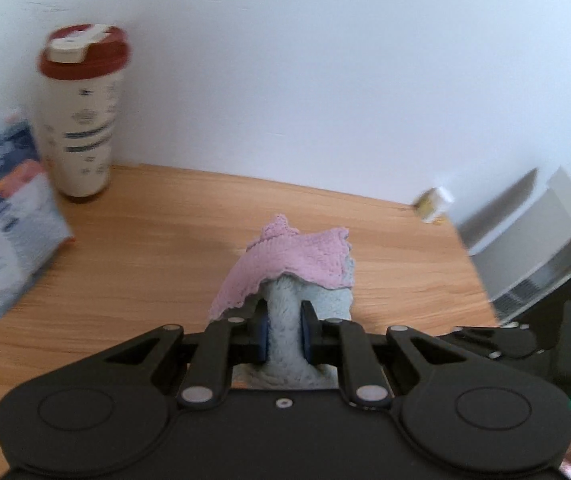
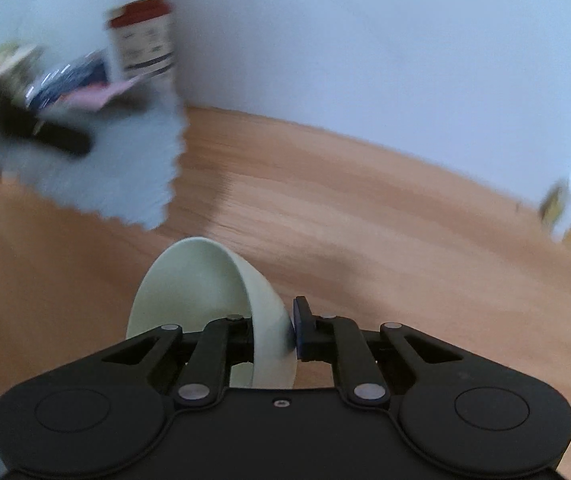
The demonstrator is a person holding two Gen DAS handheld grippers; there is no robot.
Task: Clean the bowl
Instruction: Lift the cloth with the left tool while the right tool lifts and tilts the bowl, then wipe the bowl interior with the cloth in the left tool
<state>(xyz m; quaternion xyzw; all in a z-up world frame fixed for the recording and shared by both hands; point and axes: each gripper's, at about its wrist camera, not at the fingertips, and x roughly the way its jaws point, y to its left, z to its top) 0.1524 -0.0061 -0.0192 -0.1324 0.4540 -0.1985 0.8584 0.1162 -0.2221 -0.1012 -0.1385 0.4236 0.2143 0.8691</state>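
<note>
My left gripper is shut on a light blue cloth whose pink side folds over the top, held above the wooden table. In the right wrist view the same cloth hangs blurred at the upper left from that gripper. My right gripper is shut on the wall of a pale green bowl: one finger is hidden inside it and the blue pad presses on the outside. The bowl is tipped on its side, with its opening facing left, clear of the table.
A white tumbler with a red lid stands by the wall at the back left, with a blue and white packet beside it. A small box and a white appliance sit at the right. A white wall bounds the table's far edge.
</note>
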